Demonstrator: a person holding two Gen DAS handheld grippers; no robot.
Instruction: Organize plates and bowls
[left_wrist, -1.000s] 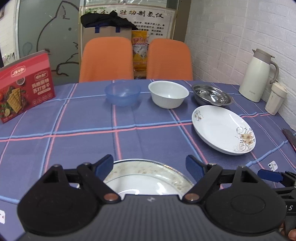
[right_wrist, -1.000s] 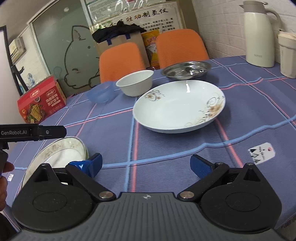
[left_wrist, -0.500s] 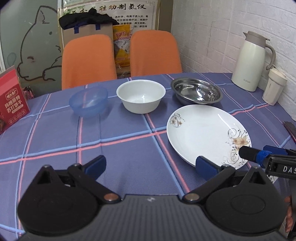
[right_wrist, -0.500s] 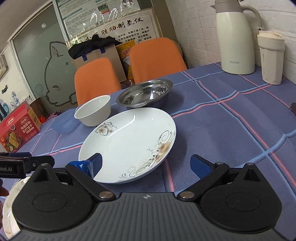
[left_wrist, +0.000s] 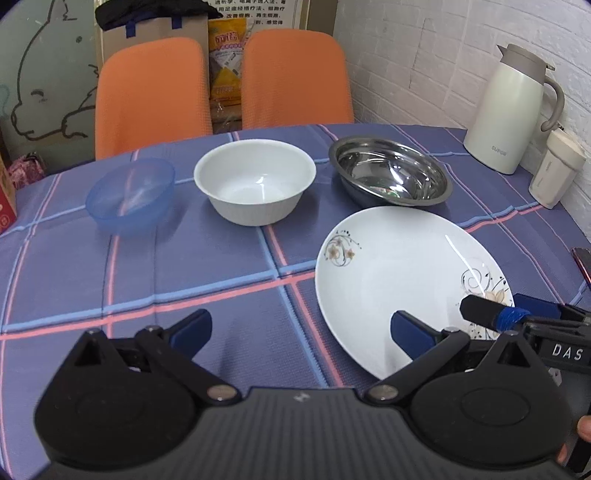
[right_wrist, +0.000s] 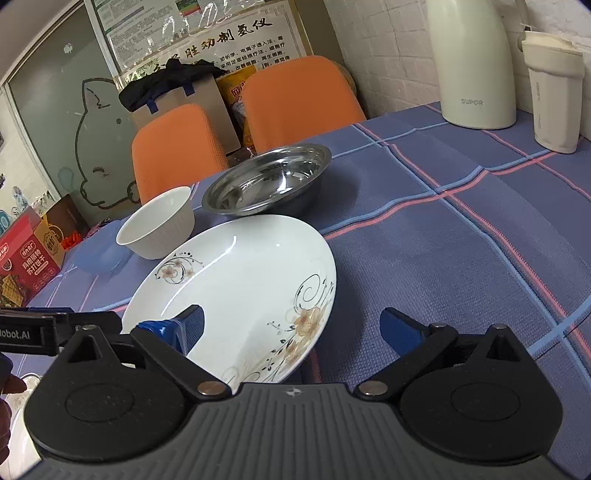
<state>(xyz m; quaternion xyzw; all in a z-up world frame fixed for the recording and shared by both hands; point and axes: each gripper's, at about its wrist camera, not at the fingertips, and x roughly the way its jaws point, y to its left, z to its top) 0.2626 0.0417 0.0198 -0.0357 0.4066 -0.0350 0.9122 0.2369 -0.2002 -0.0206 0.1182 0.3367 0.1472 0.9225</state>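
Observation:
A large white plate with flower prints (left_wrist: 402, 280) (right_wrist: 243, 280) lies on the blue checked tablecloth. My right gripper (right_wrist: 291, 328) is open over the plate's near right rim, its left finger above the plate. My left gripper (left_wrist: 299, 330) is open too, its right finger at the plate's near left edge, nothing between the fingers. Behind the plate stand a white bowl (left_wrist: 255, 181) (right_wrist: 157, 221), a steel bowl (left_wrist: 389, 173) (right_wrist: 269, 181) and a blue plastic bowl (left_wrist: 131, 194) (right_wrist: 101, 251). The rim of a second plate (right_wrist: 22, 391) shows at the lower left of the right wrist view.
A cream thermos jug (left_wrist: 513, 110) (right_wrist: 469, 62) and a cream tumbler (left_wrist: 556, 168) (right_wrist: 554, 88) stand by the brick wall at the right. Two orange chairs (left_wrist: 151, 92) (left_wrist: 295, 77) are behind the table. A red cracker box (right_wrist: 26, 254) sits at the left. A dark object (left_wrist: 581, 258) lies at the right edge.
Both grippers have swung right and forward, from the rimmed plate at the near left to the flowered plate. That near plate has left the left wrist view. Both stay open.

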